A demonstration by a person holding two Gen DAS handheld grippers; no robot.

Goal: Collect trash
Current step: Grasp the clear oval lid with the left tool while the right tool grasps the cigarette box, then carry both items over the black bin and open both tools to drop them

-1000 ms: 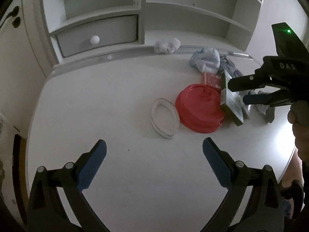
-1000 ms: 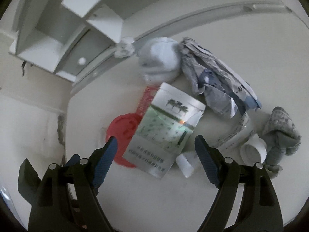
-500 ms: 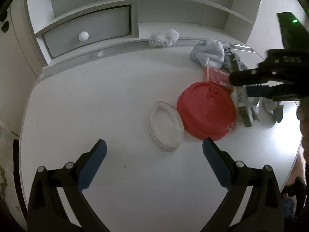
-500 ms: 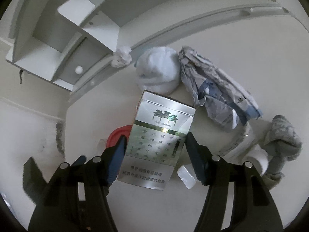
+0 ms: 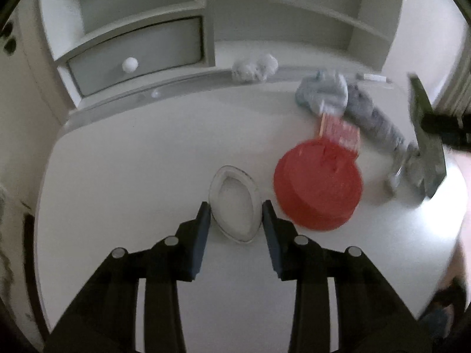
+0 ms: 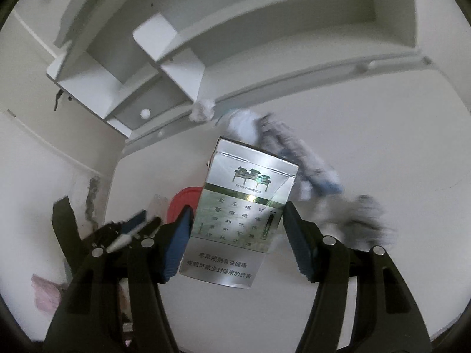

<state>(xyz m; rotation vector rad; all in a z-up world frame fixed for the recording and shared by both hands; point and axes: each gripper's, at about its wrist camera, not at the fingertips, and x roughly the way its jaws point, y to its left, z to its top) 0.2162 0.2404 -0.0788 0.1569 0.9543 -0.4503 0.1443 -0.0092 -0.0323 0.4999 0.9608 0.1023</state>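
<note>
Pickup is the step in hand: right gripper point(image 6: 237, 229) holds the cigarette pack point(image 6: 244, 214) clamped above the table point(image 5: 132, 161), while left gripper point(image 5: 236, 216), jaws narrowed but not closed, brackets the clear oval lid point(image 5: 235, 203), so final closure appears to be required next.

Left wrist view: oval lid point(image 5: 235, 204) at frame centre on the tabletop point(image 5: 132, 161), round lid point(image 5: 318, 185) just right of it. Crumpled wrappers point(image 5: 347, 103) lie upper right; drawer point(image 5: 135, 56) is set upper left, behind the tabletop.
</note>
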